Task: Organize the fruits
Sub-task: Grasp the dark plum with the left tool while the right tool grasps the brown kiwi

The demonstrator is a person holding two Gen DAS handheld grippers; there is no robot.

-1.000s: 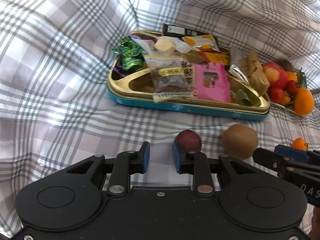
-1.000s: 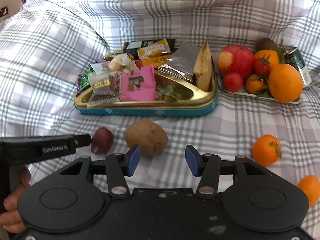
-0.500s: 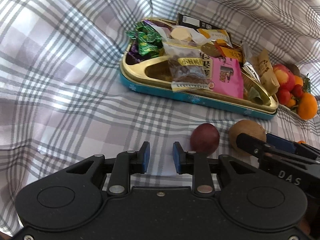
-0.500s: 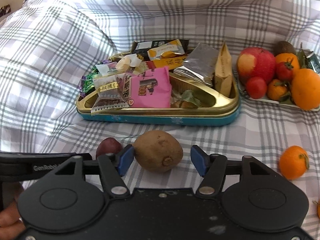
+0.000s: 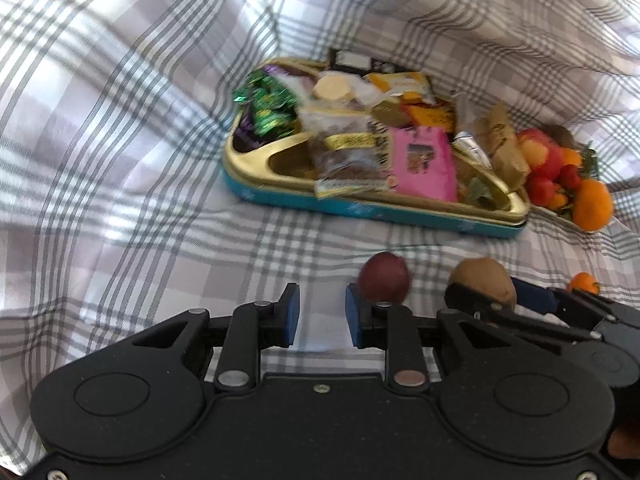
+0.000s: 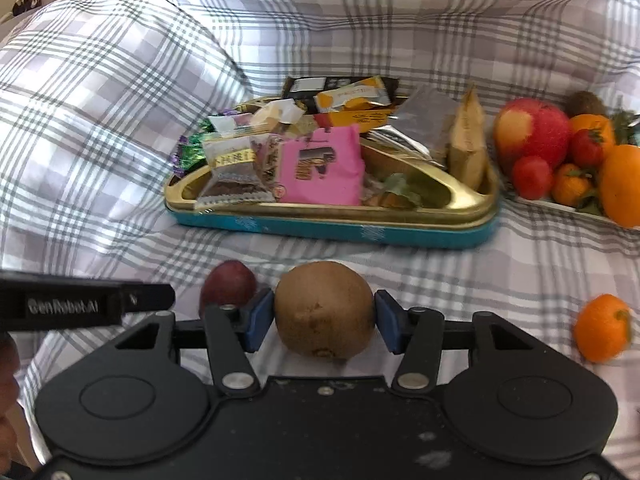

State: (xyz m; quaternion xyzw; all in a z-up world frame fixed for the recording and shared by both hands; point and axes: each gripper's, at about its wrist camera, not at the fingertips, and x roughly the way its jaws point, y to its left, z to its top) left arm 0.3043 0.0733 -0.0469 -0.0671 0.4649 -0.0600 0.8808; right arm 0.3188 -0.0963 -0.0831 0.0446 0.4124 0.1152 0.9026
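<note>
Right gripper point(image 6: 324, 322): jaws pinching the kiwi point(image 6: 325, 309)
Left gripper point(image 5: 319, 314): jaws narrowly spread, holding nothing, plum point(image 5: 383, 282) just beside

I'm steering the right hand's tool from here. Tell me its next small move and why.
Probably lift the kiwi slightly off the cloth. The right gripper appears to have its jaws against both sides of the fruit, which seems to sit on the cloth. The fruit plate lies up and to the right.

Left gripper point(image 5: 319, 316) parted over plaid bedding point(image 5: 120, 160); purple fruit point(image 5: 384, 282) just beyond right finger, kiwi point(image 5: 482, 282) between right gripper's point(image 5: 496, 300) fingers.
</note>
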